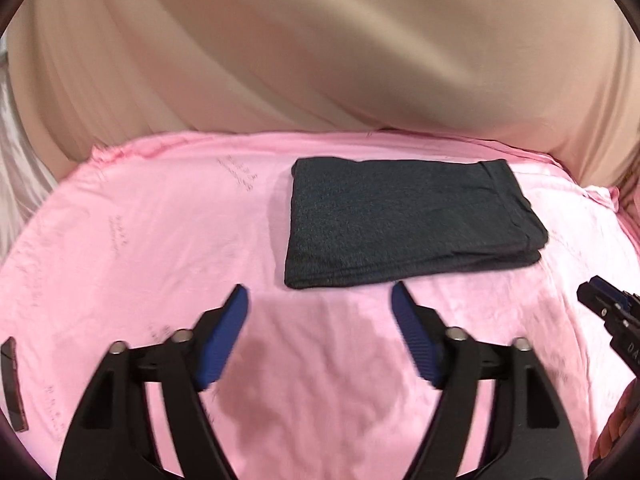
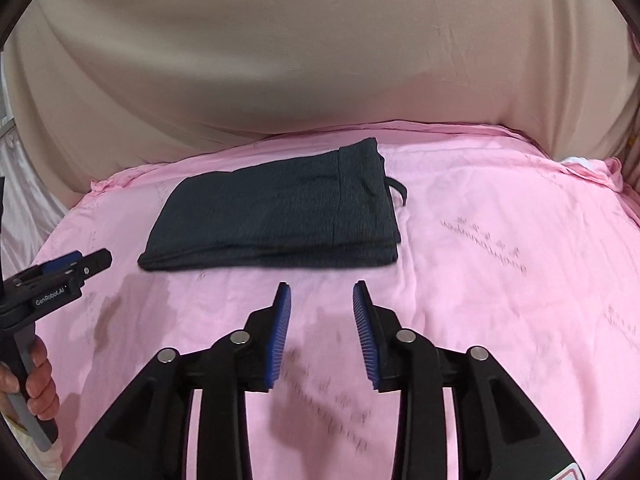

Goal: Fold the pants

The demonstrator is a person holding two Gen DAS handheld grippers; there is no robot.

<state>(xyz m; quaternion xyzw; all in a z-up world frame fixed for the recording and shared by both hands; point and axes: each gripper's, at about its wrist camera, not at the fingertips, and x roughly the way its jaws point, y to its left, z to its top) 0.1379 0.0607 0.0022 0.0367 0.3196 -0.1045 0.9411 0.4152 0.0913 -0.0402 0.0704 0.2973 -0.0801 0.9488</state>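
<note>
The dark grey pants (image 1: 404,220) lie folded into a flat rectangle on the pink sheet (image 1: 160,240). In the right wrist view the pants (image 2: 276,216) show a drawstring loop at their right end. My left gripper (image 1: 320,300) is open and empty, just short of the pants' near edge. My right gripper (image 2: 322,296) is open and empty, also just short of the near edge. The left gripper also shows at the left of the right wrist view (image 2: 80,264), and the right gripper at the right edge of the left wrist view (image 1: 600,300). Neither touches the pants.
The pink sheet (image 2: 500,260) covers the whole work surface, with darker damp-looking patches near the grippers. A beige draped cloth (image 1: 320,48) rises behind the far edge. A dark flat strip (image 1: 12,384) lies at the left edge.
</note>
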